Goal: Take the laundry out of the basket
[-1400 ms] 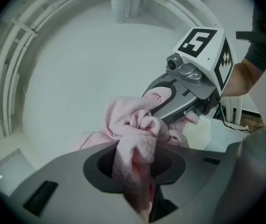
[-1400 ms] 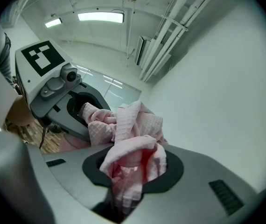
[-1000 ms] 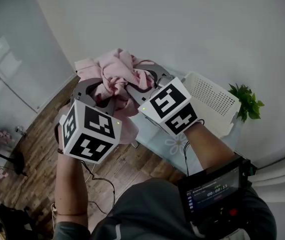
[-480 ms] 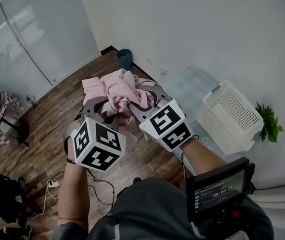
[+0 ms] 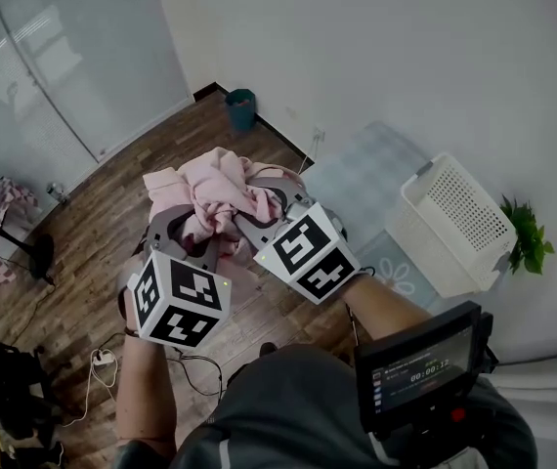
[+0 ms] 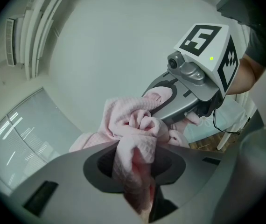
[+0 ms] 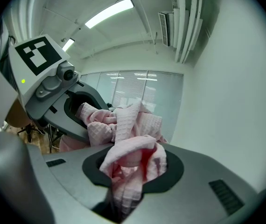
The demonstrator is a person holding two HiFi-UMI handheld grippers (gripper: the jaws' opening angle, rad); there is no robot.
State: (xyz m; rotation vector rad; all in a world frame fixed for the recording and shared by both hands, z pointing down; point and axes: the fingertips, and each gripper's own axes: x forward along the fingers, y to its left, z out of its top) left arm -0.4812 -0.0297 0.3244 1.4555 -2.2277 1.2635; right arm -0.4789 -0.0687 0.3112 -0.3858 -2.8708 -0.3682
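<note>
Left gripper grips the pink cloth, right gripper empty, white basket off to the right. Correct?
No: the right gripper is shut on the pink cloth too, per the right gripper view. The left gripper grips it; white basket off to the right.

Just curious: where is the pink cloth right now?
Mid head view, the cloth is bunched between the left gripper and right gripper, both shut on it, left of the basket.

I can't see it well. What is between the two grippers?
A bunched pink cloth stretches from the left gripper to the right gripper, and both are shut on it. The head view shows this best.
</note>
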